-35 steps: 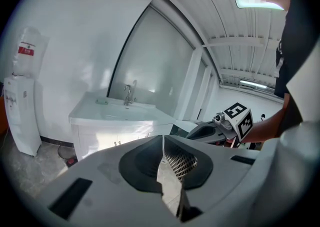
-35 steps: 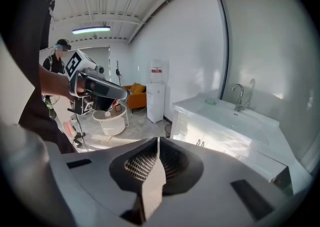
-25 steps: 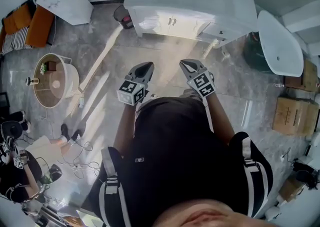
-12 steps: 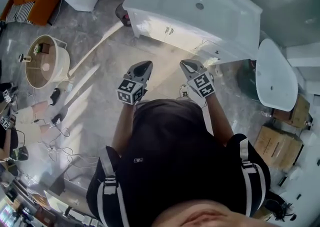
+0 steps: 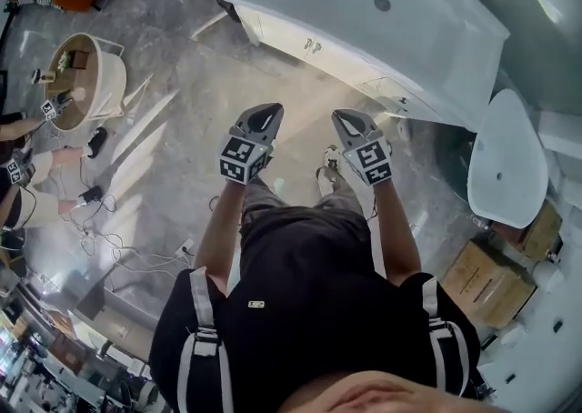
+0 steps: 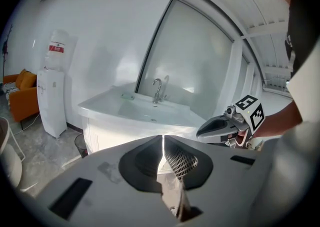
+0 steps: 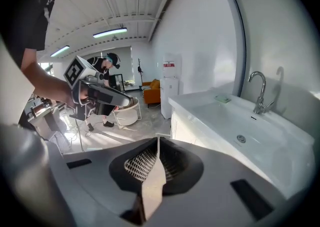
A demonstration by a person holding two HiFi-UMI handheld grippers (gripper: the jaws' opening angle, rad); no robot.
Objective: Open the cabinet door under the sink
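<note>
The person is standing on the floor (image 5: 173, 156), short of the sink (image 5: 346, 2), and is holding both grippers out in front of the chest, pointing toward it. The left gripper (image 6: 163, 138) is keeping its jaws pressed together with nothing between them. The right gripper (image 7: 158, 141) is doing the same, its pads meeting in a thin line. Both are probably being carried closed and empty because nothing is within reach yet.

The cabinet door (image 5: 286, 36) is sitting closed under the basin, on the front face that is turned toward the person. Two small handles (image 5: 312, 45) are sitting side by side near its top edge. The door is lying well apart from either gripper, roughly ahead between the two.

This looks like the approach, with the opening itself not yet begun. The next move is likely calling for three things: stepping closer, lowering one gripper to the handles beneath the counter, and parting its jaws to take one. Because the handles are small and sitting close together, a careless reach is risking the wrong one or a slipping grip.
</note>
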